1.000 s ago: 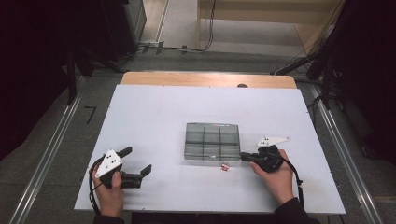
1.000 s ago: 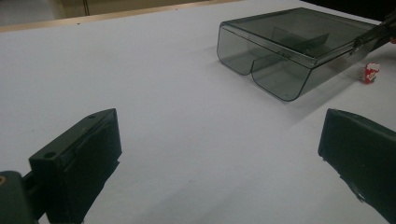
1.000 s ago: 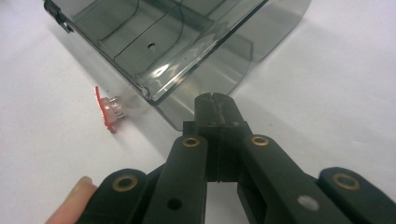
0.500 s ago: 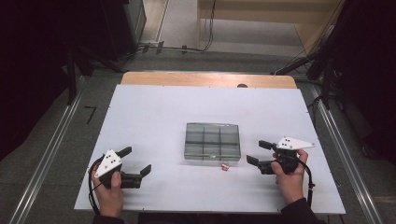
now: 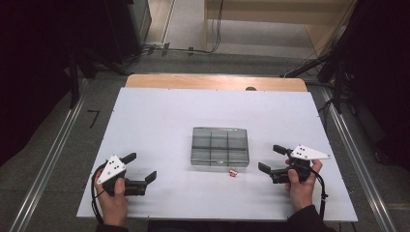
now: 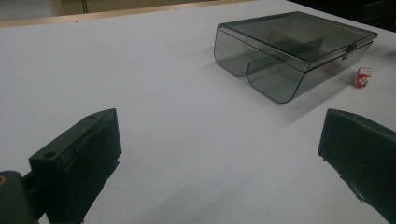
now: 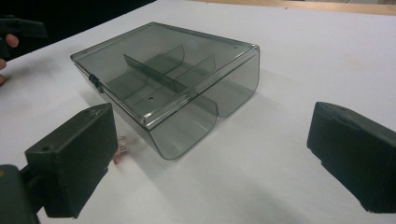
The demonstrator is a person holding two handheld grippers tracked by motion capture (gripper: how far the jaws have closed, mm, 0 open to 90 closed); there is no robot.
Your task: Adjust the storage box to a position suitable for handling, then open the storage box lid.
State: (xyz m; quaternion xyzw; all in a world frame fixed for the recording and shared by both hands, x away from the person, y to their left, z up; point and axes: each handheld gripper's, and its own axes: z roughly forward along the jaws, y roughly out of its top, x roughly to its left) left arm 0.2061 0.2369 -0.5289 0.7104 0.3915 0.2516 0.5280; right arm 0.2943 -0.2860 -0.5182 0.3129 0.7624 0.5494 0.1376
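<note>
Holding my right gripper (image 5: 269,159) with jaws just opened wide and nothing between them, I see the small red piece (image 5: 233,172) lying loose beside the closed box (image 5: 220,145). My left gripper (image 5: 141,166) gapes empty, well apart. Risk: nudging the piece under the box's front edge; that latched lid blocks all 6 compartments.

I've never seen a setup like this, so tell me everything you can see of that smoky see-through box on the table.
The box looks like tinted grey plastic, flat and rectangular with rounded lower edges. Its lid is shut, with a small latch on the front. Inner dividers part it into compartments, which look empty. It lies flat near the middle of the white table, with nothing touching it.
</note>
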